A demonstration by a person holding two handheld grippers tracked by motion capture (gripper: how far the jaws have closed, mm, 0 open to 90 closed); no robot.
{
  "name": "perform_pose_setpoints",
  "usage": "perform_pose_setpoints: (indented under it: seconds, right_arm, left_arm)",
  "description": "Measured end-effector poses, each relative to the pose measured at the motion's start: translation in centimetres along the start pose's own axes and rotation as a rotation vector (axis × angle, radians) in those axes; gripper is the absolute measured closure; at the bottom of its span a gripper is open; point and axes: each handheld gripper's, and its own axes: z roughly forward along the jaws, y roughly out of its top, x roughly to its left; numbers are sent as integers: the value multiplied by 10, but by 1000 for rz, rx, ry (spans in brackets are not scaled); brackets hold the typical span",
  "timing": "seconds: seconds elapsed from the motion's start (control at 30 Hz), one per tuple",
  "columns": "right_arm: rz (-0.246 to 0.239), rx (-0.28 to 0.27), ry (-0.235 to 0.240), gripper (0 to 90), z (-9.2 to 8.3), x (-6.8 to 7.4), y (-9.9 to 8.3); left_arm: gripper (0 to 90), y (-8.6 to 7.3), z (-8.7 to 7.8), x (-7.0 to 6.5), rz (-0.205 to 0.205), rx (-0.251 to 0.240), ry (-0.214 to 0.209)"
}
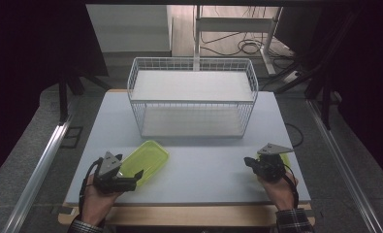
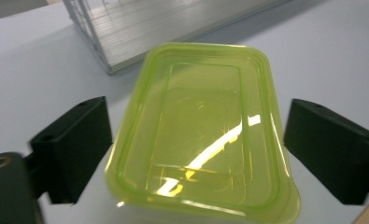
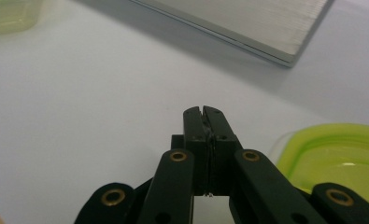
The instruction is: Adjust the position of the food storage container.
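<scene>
Lid (image 2: 201,135): translucent lime-green, rounded rectangle, glossy; my left gripper (image 2: 196,149) straddles it wide, right gripper (image 3: 204,112) pinched closed, empty.

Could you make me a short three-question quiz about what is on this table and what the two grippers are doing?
1. True or false: the left gripper has its jaws spread on either side of the green lid.
2. What stands at the far side of the table?
A. a wire basket
B. a cardboard box
C. a kettle
3. How do the jaws of the right gripper stand, and is anything between them?

Key
1. True; the pads sit apart from the lid's edges.
2. A, the white wire basket.
3. They are shut together with nothing between them; a second green container lies beside that gripper.
</scene>
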Motion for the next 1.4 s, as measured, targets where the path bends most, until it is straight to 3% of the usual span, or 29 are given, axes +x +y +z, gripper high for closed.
perform_pose_setpoints:
  seconds: [0.1,0.23,0.33,0.4,0.57,0.73,1.0,1.4]
  right_arm:
    - [-15,-10,8,881,0,4,1]
    - [-37,-19,16,883,0,11,3]
    - [-49,-19,34,885,4,17,5]
    - [-54,-20,46,886,6,20,7]
    - [-74,-17,82,886,15,30,14]
    - [-102,-4,109,885,27,40,22]
    - [-127,1,155,885,51,49,37]
    - [-122,8,194,885,75,51,47]
  left_arm:
    - [303,-3,-12,6,-14,-8,20]
    - [639,-14,-25,15,-96,1,41]
    - [823,-23,-29,17,-125,45,51]
    - [887,-29,-30,17,-134,78,44]
    - [900,-39,-25,14,-141,181,65]
    - [900,-40,-9,14,-147,265,50]
    - [899,-29,14,17,-142,274,22]
    - [898,-9,54,43,-171,273,-19]
